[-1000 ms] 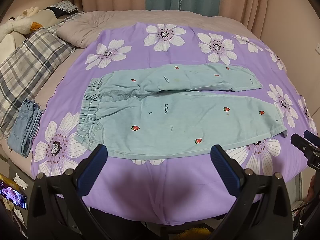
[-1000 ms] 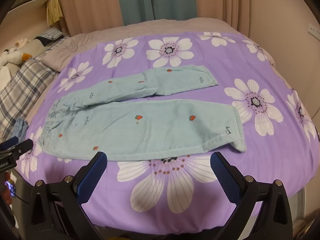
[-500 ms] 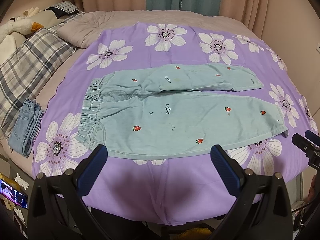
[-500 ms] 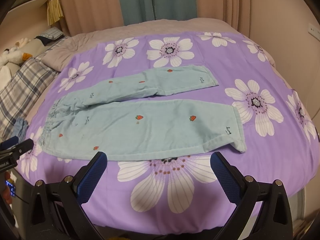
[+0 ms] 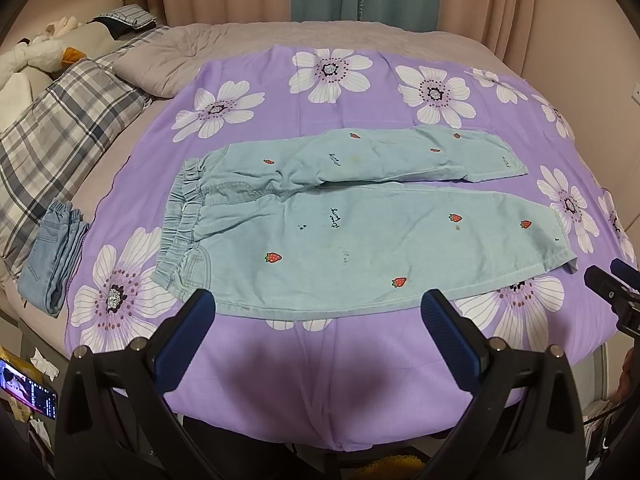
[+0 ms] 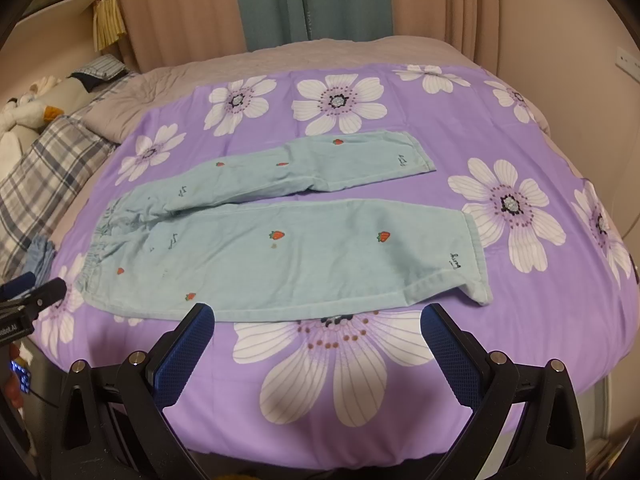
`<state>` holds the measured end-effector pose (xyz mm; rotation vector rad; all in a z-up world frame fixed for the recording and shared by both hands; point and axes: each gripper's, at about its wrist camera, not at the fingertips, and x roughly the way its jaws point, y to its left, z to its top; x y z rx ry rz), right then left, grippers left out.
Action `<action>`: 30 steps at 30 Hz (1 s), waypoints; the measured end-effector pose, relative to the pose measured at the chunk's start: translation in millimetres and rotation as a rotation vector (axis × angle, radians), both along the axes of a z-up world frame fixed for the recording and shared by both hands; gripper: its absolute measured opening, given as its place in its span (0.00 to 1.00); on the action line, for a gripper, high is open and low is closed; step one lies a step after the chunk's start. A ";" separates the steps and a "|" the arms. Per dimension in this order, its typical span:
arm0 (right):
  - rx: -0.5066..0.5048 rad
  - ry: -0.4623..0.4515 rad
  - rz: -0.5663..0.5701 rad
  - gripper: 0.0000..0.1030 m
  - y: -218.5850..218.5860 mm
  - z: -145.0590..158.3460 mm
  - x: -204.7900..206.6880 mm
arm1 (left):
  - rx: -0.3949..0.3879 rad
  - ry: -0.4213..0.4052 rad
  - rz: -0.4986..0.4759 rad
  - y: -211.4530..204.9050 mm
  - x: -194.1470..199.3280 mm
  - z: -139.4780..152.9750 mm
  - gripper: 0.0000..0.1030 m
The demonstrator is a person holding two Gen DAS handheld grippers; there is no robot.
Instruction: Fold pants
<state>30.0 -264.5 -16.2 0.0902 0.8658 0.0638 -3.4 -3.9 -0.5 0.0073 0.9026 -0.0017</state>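
Observation:
Light blue pants (image 5: 360,236) (image 6: 288,248) with small strawberry prints lie flat on the purple flowered sheet (image 5: 320,380) (image 6: 520,140), waistband to the left, both legs stretched to the right and slightly apart. My left gripper (image 5: 318,312) hangs open just short of the near leg's lower edge, holding nothing. My right gripper (image 6: 318,322) is open too, just short of the near leg's edge toward the cuff end. Each gripper's tip shows at the edge of the other's view.
Folded denim jeans (image 5: 52,256) lie at the bed's left edge beside a plaid pillow (image 5: 60,136). Plush toys (image 5: 36,56) sit at the far left. Curtains (image 6: 312,0) hang behind the bed. A lit phone (image 5: 28,388) is low on the left.
Both grippers have crept slightly forward toward the pants; the pants have not moved and both stay open.

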 end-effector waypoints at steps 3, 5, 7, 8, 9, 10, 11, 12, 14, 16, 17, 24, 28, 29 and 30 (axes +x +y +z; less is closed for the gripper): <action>0.002 0.001 0.000 0.99 0.0 -0.4 0.0 | 0.005 -0.001 -0.001 -0.6 0.0 -0.4 1.00; 0.001 0.000 0.000 0.99 0.0 0.0 0.0 | 0.004 0.000 0.000 -1.1 0.1 -0.2 1.00; 0.001 0.000 0.000 0.99 -0.2 0.1 -0.1 | 0.005 0.000 0.000 -1.5 0.2 0.2 1.00; 0.001 0.001 0.000 0.99 -0.1 0.1 0.0 | 0.006 0.000 0.001 -1.5 0.1 0.3 1.00; 0.000 0.001 -0.001 0.99 -0.2 -0.4 -0.6 | 0.004 0.000 -0.001 -1.4 0.1 0.2 1.00; 0.001 0.000 0.000 0.99 -0.3 -0.1 -0.3 | 0.003 0.000 -0.002 -1.4 0.2 0.2 1.00; 0.001 0.001 0.000 0.99 -0.3 -0.1 -0.2 | 0.003 0.000 -0.002 -1.3 0.2 0.1 1.00; 0.001 0.001 0.000 0.99 -0.5 -0.7 -0.8 | 0.004 0.000 -0.002 -1.5 0.1 0.1 1.00; 0.001 0.001 0.000 0.99 -0.3 -0.2 -0.4 | 0.004 0.001 -0.001 -1.5 0.1 0.1 1.00; 0.001 0.001 0.000 0.99 -0.3 -0.4 -0.4 | 0.003 0.000 -0.002 -1.6 0.1 0.0 1.00; 0.001 0.002 0.000 0.99 -0.4 -0.5 -0.8 | 0.004 0.000 -0.001 -1.7 0.1 0.0 1.00; 0.001 0.000 -0.001 0.99 0.2 0.9 -0.4 | 0.003 0.000 -0.001 -1.6 0.0 -0.2 1.00; 0.002 0.000 -0.008 0.99 -3.8 -2.5 -0.5 | 0.004 0.000 -0.001 -1.5 0.1 -0.2 1.00; 0.001 0.001 -0.009 0.99 -4.1 -2.8 -0.5 | 0.004 0.003 0.000 -1.4 0.4 -0.8 1.00; -0.001 0.001 -0.011 0.99 -4.5 -3.1 -0.5 | 0.003 0.004 0.000 -1.4 0.6 -1.3 1.00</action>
